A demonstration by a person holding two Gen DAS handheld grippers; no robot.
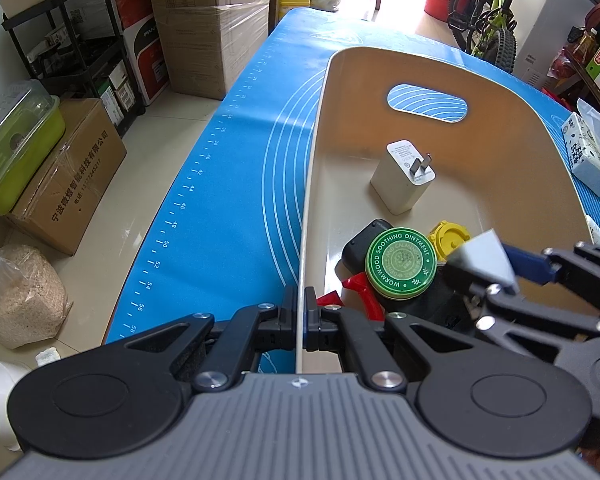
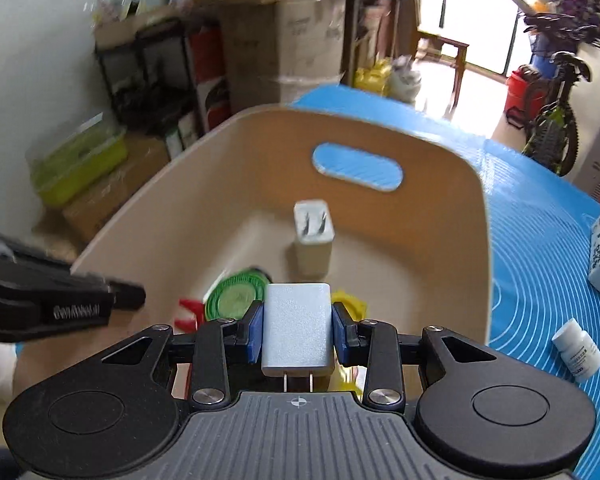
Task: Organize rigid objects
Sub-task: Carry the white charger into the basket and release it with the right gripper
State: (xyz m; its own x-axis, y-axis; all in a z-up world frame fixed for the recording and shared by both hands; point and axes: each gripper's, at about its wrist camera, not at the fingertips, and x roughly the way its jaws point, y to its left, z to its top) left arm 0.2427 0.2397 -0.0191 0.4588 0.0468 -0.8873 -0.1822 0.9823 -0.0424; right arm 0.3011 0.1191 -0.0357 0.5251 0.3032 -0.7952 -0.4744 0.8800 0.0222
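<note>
The left gripper (image 1: 300, 312) pinches the beige bin's rim (image 1: 305, 216) between its fingers. The right gripper (image 2: 298, 330) clamps a grey charger (image 2: 298, 326) above the bin, over a green ointment tin (image 1: 400, 263), yellow cap (image 1: 448, 236) and white charger (image 1: 402, 178). A small white bottle (image 2: 578, 354) stands on the counter (image 1: 228, 200).

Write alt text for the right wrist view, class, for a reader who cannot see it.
The right gripper is shut on a white charger, prongs towards the camera, above a beige bin on a blue mat. Inside the bin are another white charger, a green tin and red and yellow items; the left gripper enters from the left.
</note>
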